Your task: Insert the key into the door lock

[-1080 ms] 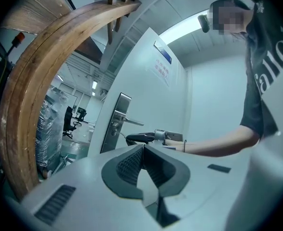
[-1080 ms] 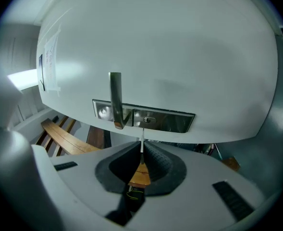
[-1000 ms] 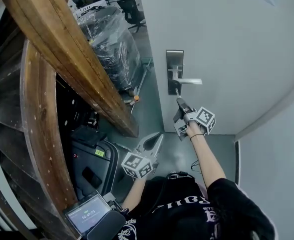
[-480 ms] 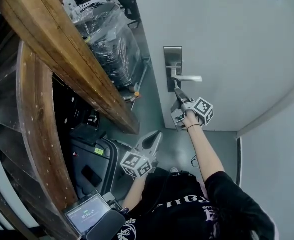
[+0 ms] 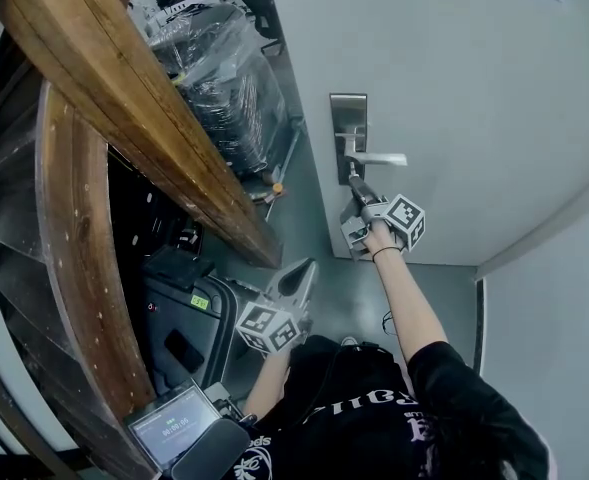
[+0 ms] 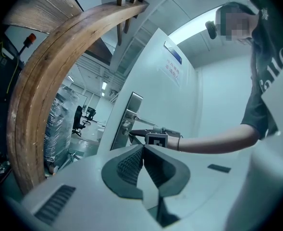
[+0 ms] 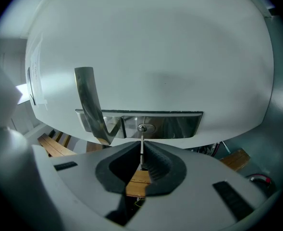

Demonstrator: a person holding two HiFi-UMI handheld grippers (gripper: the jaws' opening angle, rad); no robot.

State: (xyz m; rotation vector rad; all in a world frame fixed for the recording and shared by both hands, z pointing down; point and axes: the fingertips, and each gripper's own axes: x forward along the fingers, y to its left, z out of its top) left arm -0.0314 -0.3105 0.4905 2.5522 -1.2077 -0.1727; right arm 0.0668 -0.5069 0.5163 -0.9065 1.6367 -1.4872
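Big curved wooden beam [image 5: 144,98] sweeps past well left of left gripper [image 5: 301,273]. Plastic-wrapped pallet load [image 5: 219,78] stands left of right gripper [image 5: 357,186], with office chair [image 5: 266,13] farther back beyond it. Small orange object [image 5: 277,187] on floor, between load and right gripper. Black case [image 5: 179,333] with yellow-green label just left of left gripper. Lit screen [image 5: 174,430] lower left of it.

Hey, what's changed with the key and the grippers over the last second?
The right gripper, shut on the key, moved up closer to the door, bringing the key's tip to the keyhole. The left gripper stayed low, shut and empty; the door handle stayed level.
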